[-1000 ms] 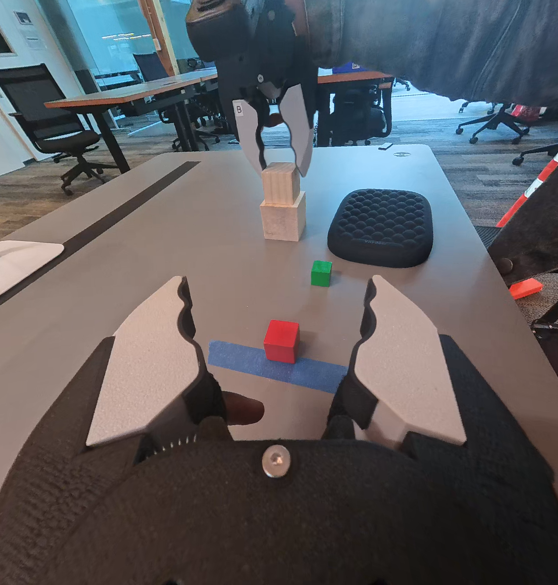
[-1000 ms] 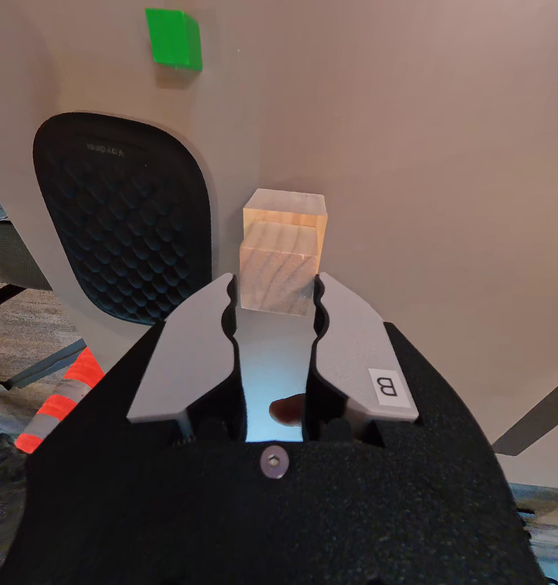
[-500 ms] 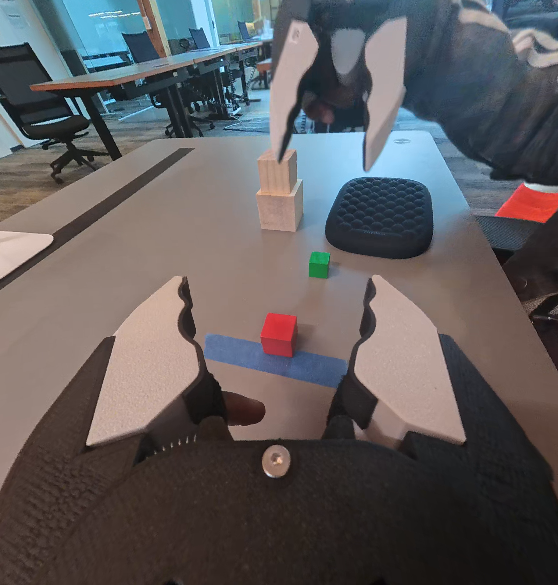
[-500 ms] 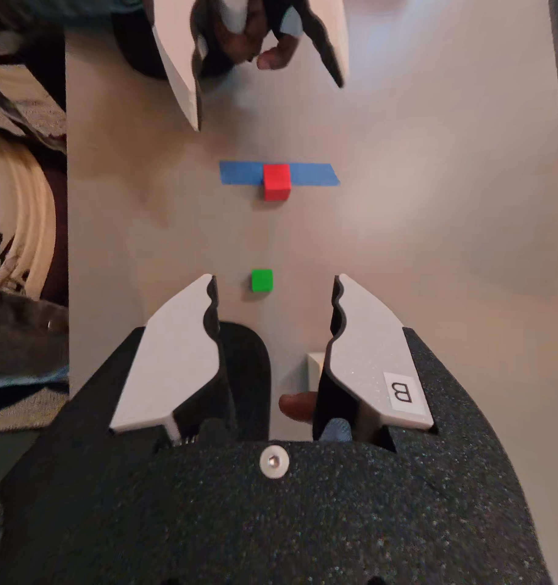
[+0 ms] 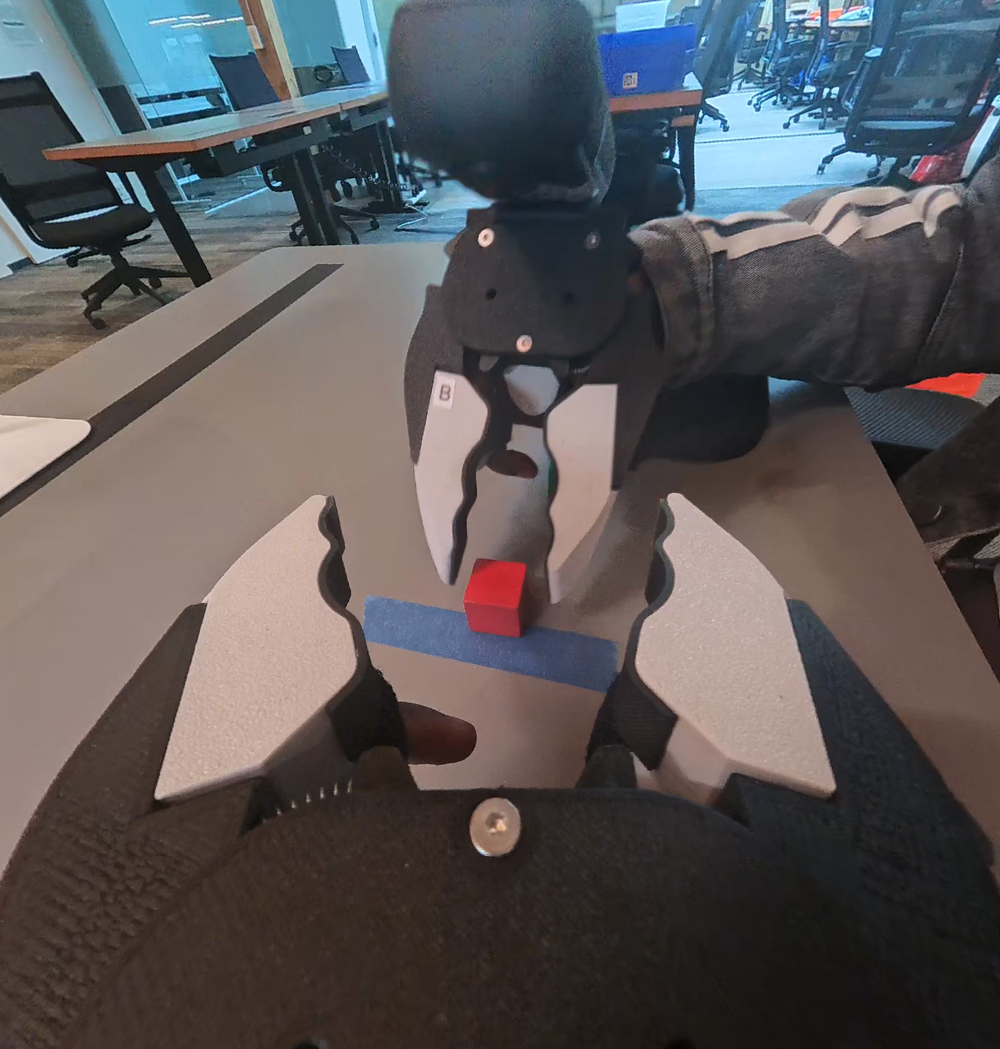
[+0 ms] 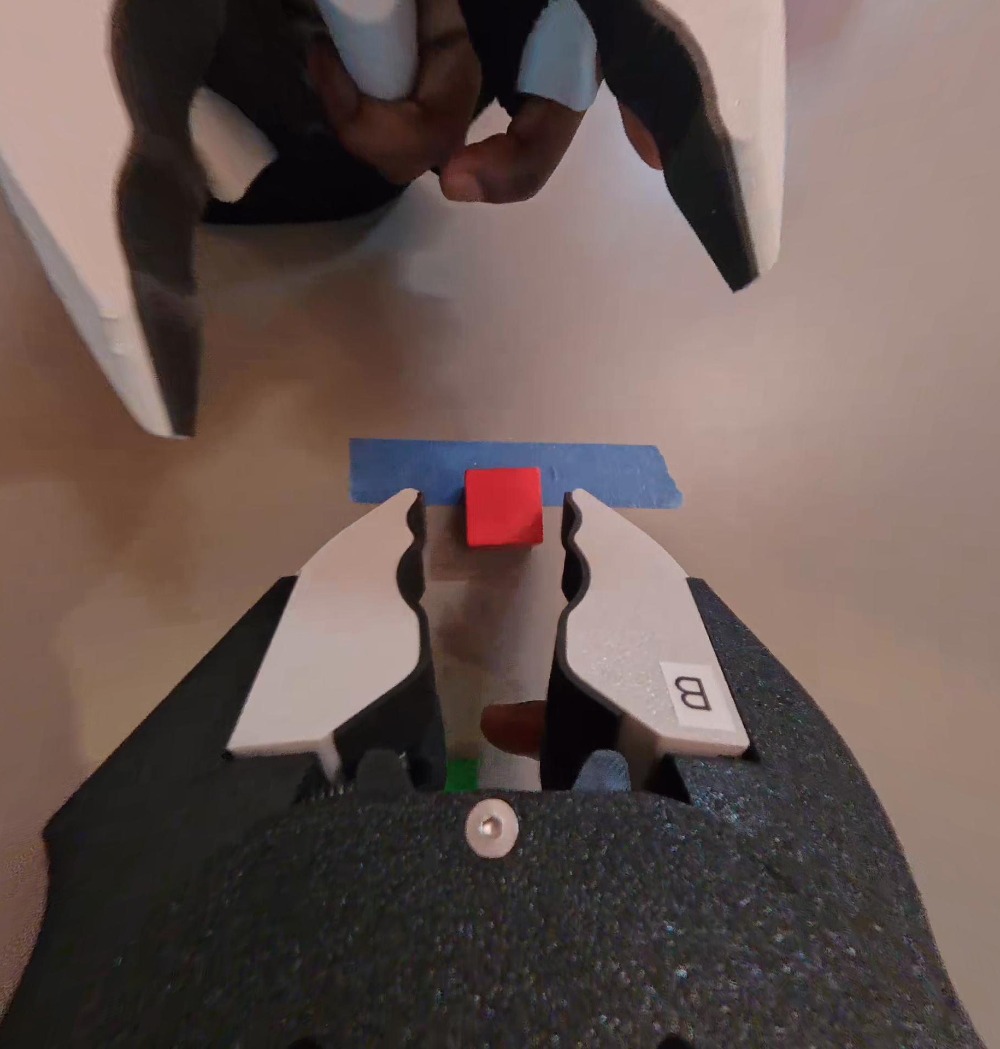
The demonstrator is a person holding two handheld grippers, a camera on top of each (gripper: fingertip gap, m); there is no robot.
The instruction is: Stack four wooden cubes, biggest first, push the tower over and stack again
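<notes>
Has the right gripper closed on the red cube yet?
No. The right gripper straddles the red cube with table showing between each pad and the cube, which sits partly on the blue tape.

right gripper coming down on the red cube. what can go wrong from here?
1. The right gripper has its fingers either side of the red cube with gaps, and the cube sits turned a little. Closing may twist or nudge it rather than seat it flat.
2. The cube sits partly on the blue tape; it may slide on closing.
3. The open left gripper hovers close in front; lifting could clip it.
</notes>
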